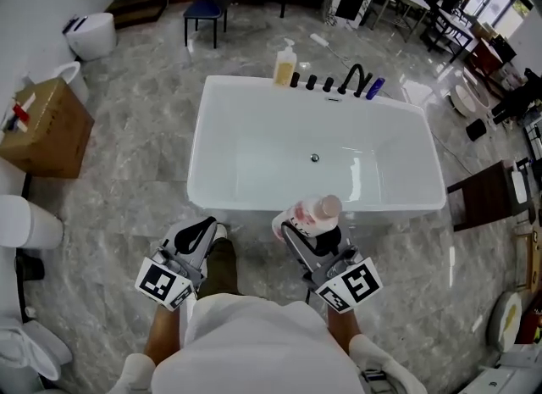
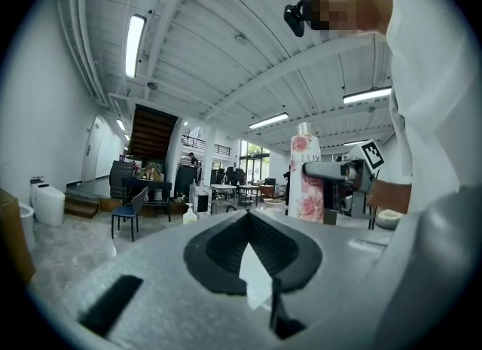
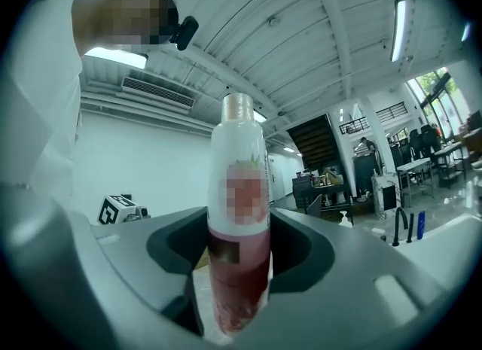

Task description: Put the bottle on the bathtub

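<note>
At the lower left of the head view, the left gripper (image 1: 197,236) is hanging low with its jaws closed together on nothing, seemingly kept aside because this task needs only one tool. In the middle of the frame the white bathtub (image 1: 246,203) is lying empty, its near rim just ahead of both grippers. Along its far rim, at upper centre, a yellow pump dispenser (image 1: 285,63) and a black tap (image 1: 353,80) are taking up room, so the bare near rim looks the likelier landing place. Just right of centre, the pink bottle (image 1: 312,213) is being carried upright, overlapping that near rim in the picture. The right gripper (image 1: 305,238) is clamping its lower body between part-open jaws, probably so that the base can meet the rim flat
</note>
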`<state>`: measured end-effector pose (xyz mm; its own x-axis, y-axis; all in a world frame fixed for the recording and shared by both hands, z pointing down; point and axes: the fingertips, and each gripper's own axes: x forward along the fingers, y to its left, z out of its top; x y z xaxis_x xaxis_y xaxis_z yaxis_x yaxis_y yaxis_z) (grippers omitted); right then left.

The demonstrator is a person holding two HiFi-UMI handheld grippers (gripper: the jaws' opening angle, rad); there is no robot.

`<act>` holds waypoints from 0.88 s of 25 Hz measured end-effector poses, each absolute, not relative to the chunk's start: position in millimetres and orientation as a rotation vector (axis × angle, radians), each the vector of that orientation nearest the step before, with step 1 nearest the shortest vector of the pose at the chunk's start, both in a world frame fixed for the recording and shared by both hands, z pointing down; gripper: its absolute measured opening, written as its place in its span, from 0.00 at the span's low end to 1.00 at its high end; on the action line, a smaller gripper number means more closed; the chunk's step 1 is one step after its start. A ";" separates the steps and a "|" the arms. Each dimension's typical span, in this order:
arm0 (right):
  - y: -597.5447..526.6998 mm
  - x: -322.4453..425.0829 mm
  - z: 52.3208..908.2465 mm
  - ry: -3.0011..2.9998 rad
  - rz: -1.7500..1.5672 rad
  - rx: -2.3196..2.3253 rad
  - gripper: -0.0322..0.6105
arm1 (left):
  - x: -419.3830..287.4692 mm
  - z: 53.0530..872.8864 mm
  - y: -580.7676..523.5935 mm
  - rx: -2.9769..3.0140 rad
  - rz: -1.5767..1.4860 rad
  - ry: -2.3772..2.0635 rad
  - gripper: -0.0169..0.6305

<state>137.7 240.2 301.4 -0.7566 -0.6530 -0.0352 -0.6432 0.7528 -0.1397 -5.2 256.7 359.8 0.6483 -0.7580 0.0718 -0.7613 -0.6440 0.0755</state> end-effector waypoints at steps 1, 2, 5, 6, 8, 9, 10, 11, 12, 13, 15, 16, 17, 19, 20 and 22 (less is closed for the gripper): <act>220.1 126.0 304.0 2.861 -0.189 -1.082 0.43 | -17.4 363.7 234.1 2.759 0.042 -1.263 0.03; 198.4 114.2 305.6 2.856 -0.198 -1.104 0.43 | -30.2 365.4 210.1 2.757 0.032 -1.251 0.03; 133.8 74.8 302.1 2.845 -0.228 -1.156 0.43 | -69.2 362.8 142.6 2.770 0.020 -1.207 0.03; 114.8 61.0 297.1 2.845 -0.227 -1.162 0.43 | -81.1 359.4 123.1 2.783 0.021 -1.192 0.03; 81.8 35.6 284.1 2.848 -0.208 -1.156 0.43 | -100.2 352.0 87.0 2.811 0.025 -1.172 0.03; 68.6 24.7 279.4 2.853 -0.197 -1.149 0.43 | -106.9 349.9 71.9 2.821 0.028 -1.161 0.03; 57.4 14.9 277.2 2.860 -0.189 -1.144 0.43 | -112.2 349.0 59.1 2.827 0.029 -1.149 0.03; 47.4 5.9 276.9 2.865 -0.186 -1.141 0.43 | -116.8 348.1 47.7 2.831 0.023 -1.139 0.03; 37.8 -2.2 277.8 2.871 -0.186 -1.141 0.43 | -120.6 346.1 36.9 2.834 0.008 -1.131 0.03; 28.6 -8.7 278.9 2.875 -0.188 -1.143 0.43 | -123.3 343.4 26.7 2.837 -0.014 -1.124 0.03; 11.6 -16.5 281.1 2.878 -0.196 -1.151 0.43 | -125.1 341.4 9.4 2.834 -0.039 -1.104 0.03; 4.0 -18.0 282.1 2.878 -0.201 -1.155 0.43 | -124.6 342.4 2.4 2.831 -0.039 -1.093 0.03; -3.1 -18.8 282.8 2.877 -0.206 -1.158 0.43 | -123.5 343.3 -3.9 2.829 -0.035 -1.082 0.03; -16.0 -19.4 283.3 2.876 -0.206 -1.157 0.43 | -121.2 343.4 -15.5 2.827 -0.024 -1.070 0.03; -22.1 -19.5 283.3 2.877 -0.201 -1.154 0.43 | -120.1 342.7 -21.3 2.827 -0.017 -1.070 0.03; -34.3 -18.9 284.0 2.878 -0.191 -1.142 0.43 | -117.2 341.4 -32.4 2.832 -0.005 -1.081 0.03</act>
<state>-18.9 -34.3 284.0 -0.7284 -0.6851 0.0091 -0.6803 0.7216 -0.1287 -117.2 -32.4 341.4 0.7465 -0.6644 0.0364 -0.6641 -0.7404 0.1043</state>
